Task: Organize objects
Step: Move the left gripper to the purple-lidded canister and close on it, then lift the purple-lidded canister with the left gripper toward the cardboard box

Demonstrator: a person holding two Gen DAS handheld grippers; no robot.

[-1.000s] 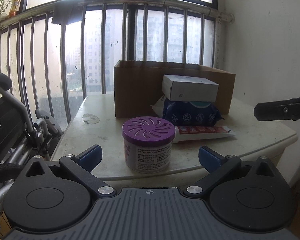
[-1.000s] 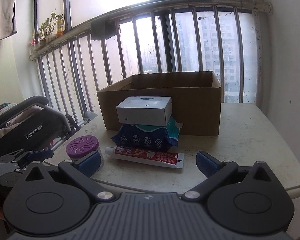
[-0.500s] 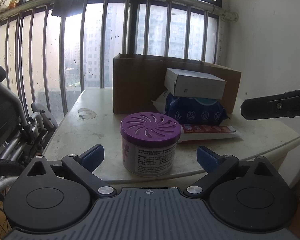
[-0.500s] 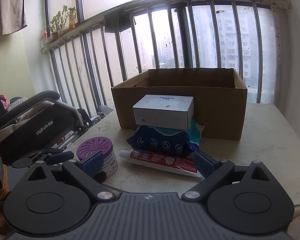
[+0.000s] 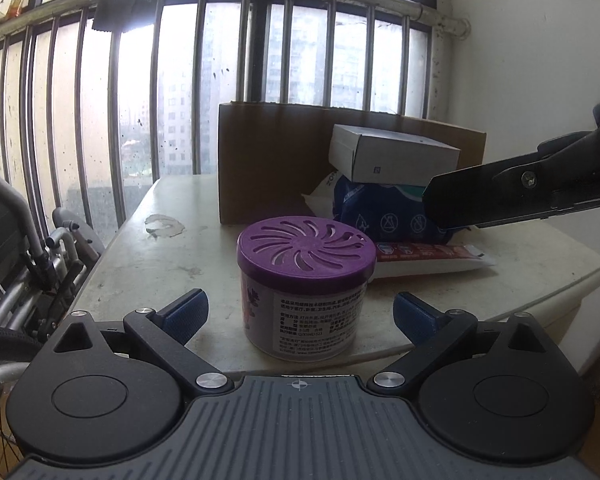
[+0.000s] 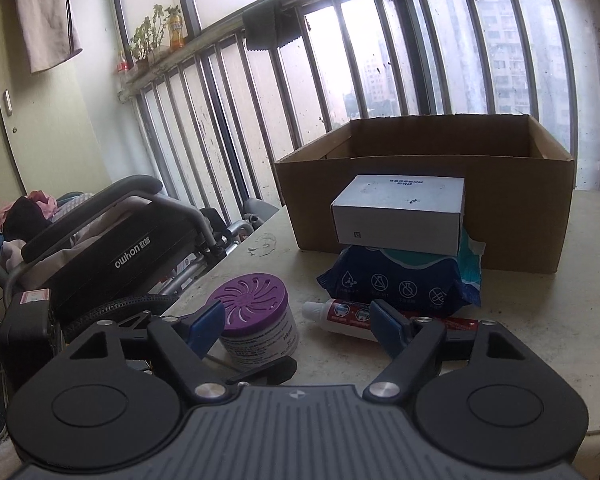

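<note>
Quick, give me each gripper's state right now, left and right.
Left gripper: open, holding nothing; the round purple-lidded white tub stands between its blue pads, untouched.
Right gripper: jaws closing, nothing between them yet; the red-and-white toothpaste tube lies just ahead.

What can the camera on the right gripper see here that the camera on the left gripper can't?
Only the right wrist view looks into the open top of the cardboard box, and shows the potted plants on the window ledge and a hanging cloth.

Only the left wrist view shows the right gripper from the side, reaching in past the blue pack.

Both show the purple-lidded jar, white box, toothpaste tube, table and wheelchair.
</note>
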